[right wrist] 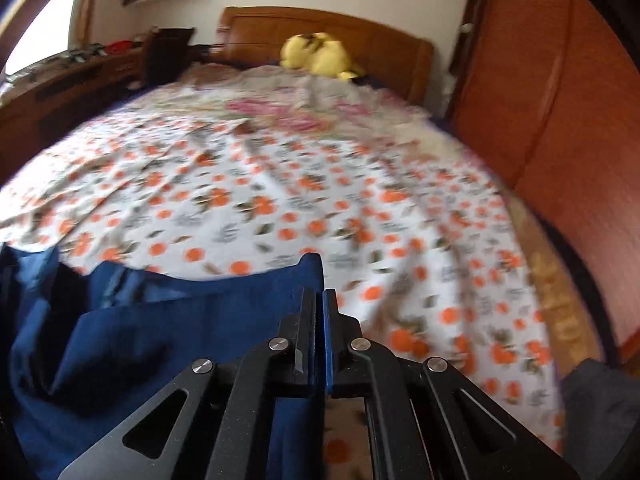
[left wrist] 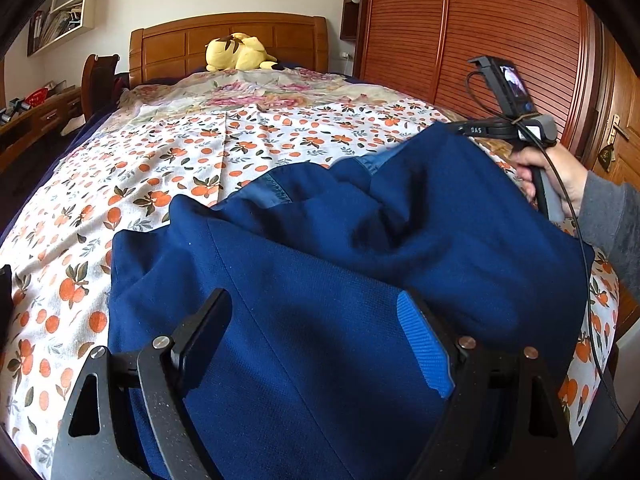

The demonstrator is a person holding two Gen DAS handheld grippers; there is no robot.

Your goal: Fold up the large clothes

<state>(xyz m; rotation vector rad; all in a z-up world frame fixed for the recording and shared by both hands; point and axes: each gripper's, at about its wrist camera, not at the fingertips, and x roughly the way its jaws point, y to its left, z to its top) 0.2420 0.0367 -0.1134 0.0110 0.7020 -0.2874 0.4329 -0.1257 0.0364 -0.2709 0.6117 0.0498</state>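
Dark blue woven garment (left wrist: 320,264) lies bunched across the near half of the bed with the orange-print sheet (left wrist: 168,152), closest to the foot edge. My right gripper (right wrist: 319,320) is pinched tight on one upper edge of the cloth, lifting it. My left gripper (left wrist: 320,328) hangs over the garment with jaws spread wide, gripping nothing.

Judgement: this looks like spreading or a first fold. Best to bring the left down on a matching edge, close firmly, then pull both evenly so the cloth tightens before it is laid over.

Hard to read: right view is smeared by motion. Which part of the garment I hold, sleeve or hem, cannot be told. Garment's near edge runs under the grippers. Yellow plush toy (left wrist: 238,53) sits well apart at the headboard.
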